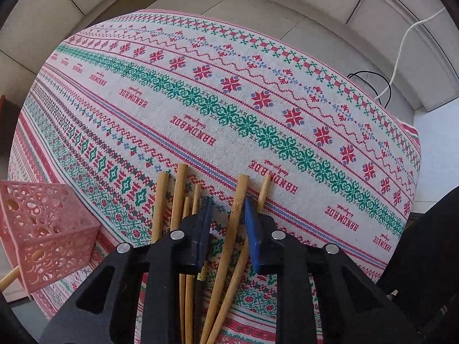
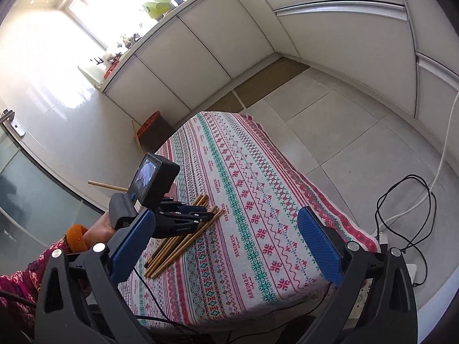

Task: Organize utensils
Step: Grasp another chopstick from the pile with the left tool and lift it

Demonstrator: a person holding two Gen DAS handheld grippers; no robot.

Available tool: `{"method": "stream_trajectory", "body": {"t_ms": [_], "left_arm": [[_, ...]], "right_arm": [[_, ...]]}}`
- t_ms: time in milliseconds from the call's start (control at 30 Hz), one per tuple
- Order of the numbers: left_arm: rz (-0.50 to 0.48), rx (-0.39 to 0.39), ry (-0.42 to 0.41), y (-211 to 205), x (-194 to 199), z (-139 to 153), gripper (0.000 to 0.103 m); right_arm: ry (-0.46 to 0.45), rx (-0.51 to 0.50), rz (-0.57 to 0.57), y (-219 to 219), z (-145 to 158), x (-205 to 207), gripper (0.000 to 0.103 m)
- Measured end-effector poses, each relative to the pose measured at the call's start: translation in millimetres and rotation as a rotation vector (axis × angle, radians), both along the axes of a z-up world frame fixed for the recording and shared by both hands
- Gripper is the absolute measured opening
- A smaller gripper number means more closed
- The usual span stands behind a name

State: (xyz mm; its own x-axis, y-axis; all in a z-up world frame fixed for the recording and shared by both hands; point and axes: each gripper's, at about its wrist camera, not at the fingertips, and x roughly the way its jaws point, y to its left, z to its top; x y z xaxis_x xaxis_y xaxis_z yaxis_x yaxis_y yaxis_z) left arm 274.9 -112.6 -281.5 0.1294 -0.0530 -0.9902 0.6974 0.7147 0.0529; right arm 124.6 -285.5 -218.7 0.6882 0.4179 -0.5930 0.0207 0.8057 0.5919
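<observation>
Several wooden chopsticks [image 1: 229, 229] lie in a loose bundle on the patterned tablecloth [image 1: 258, 109]. My left gripper [image 1: 228, 209] hangs just over them, its blue fingers partly open with one chopstick between them; no grip shows. A pink perforated holder [image 1: 48, 229] lies tipped at the left table edge, with one chopstick end [image 1: 8, 279] poking from its bottom. In the right wrist view the left gripper [image 2: 200, 215] rests over the chopstick bundle [image 2: 178, 246]. My right gripper [image 2: 226, 246] is wide open and empty, held high above the table's near end.
The small table [image 2: 258, 200] stands on a tiled floor with cabinets behind. A dark bin with a red rim [image 2: 155, 129] stands beyond its far end. Black and white cables [image 2: 407, 206] and a power strip lie on the floor at the right.
</observation>
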Motion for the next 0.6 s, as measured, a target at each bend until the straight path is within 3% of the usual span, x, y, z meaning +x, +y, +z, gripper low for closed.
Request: {"method": "stream_trajectory", "body": {"t_ms": [233, 333, 367, 467, 600], "left_arm": [[-0.04, 0.021, 0.098, -15.0, 23.9, -6.4, 0.019], [-0.045, 0.0, 0.027, -9.2, 13.0, -5.5, 0.017], [-0.043, -0.015, 0.008, -2.3, 2.8, -4.7, 0.009], [-0.065, -0.054, -0.087, 0.6, -16.6, -3.3, 0.007], [0.016, -0.166, -0.188, 24.2, -32.5, 17.2, 0.006]], "right_arm": [[0.033, -0.056, 0.007, 12.4, -2.3, 4.8, 0.097], [0.07, -0.051, 0.009, 16.4, -6.2, 9.6, 0.097], [0.086, -0.048, 0.003, 17.3, -7.9, 11.4, 0.097], [0.123, -0.034, -0.015, 20.5, -11.7, 16.4, 0.097], [0.168, -0.078, -0.018, 35.6, -15.1, 26.9, 0.097]]}}
